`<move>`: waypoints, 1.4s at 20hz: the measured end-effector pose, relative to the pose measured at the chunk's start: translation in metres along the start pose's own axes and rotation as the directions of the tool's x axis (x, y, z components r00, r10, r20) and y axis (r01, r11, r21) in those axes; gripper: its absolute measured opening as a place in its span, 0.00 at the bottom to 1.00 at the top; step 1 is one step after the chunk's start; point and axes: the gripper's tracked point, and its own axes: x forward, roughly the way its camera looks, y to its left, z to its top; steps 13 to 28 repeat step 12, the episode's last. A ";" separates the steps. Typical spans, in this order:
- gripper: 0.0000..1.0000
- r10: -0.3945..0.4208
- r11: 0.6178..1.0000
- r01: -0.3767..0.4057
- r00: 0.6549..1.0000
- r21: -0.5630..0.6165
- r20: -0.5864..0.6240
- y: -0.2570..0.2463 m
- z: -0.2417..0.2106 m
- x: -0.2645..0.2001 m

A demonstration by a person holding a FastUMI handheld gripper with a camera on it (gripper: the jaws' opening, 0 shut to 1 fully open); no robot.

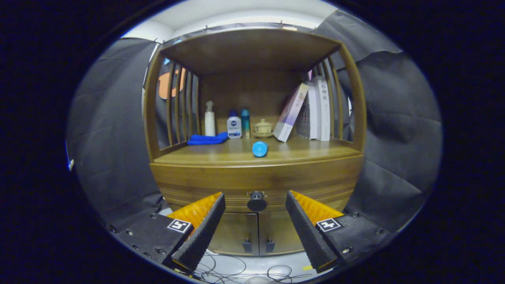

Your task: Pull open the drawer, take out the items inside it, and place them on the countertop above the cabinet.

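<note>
A wooden cabinet stands ahead with its drawer (205, 185) closed; the drawer's dark round knob (257, 201) sits at the middle of its front. My gripper (255, 205) is open, its two fingers spread to either side of the knob and short of it, with nothing between them. On the countertop (315, 152) above the drawer a blue cylinder (260, 148) lies on its side near the front edge. What is inside the drawer is hidden.
At the back of the countertop stand a white pump bottle (209, 119), a small white bottle (234, 125), a teal can (245, 122) and a lidded ceramic pot (262, 128). A blue cloth (208, 139) lies left; books (311, 110) lean right. Two lower doors (258, 232) sit under the drawer. Cables (236, 270) trail on the floor.
</note>
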 end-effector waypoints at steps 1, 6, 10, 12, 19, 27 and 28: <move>1.00 0.007 1.000 -0.007 1.000 0.003 0.018 0.003 0.006 -0.018; 1.00 0.013 0.999 -0.010 0.996 -0.033 0.088 0.012 0.034 -0.083; 1.00 0.012 1.000 -0.011 0.993 -0.007 0.121 0.015 0.046 -0.109; 1.00 0.000 1.000 0.001 0.994 -0.015 0.113 0.011 0.045 -0.111; 1.00 0.000 1.000 0.001 0.994 -0.015 0.113 0.011 0.045 -0.111; 1.00 0.000 1.000 0.001 0.994 -0.015 0.113 0.011 0.045 -0.111; 1.00 0.000 1.000 0.001 0.994 -0.015 0.113 0.011 0.045 -0.111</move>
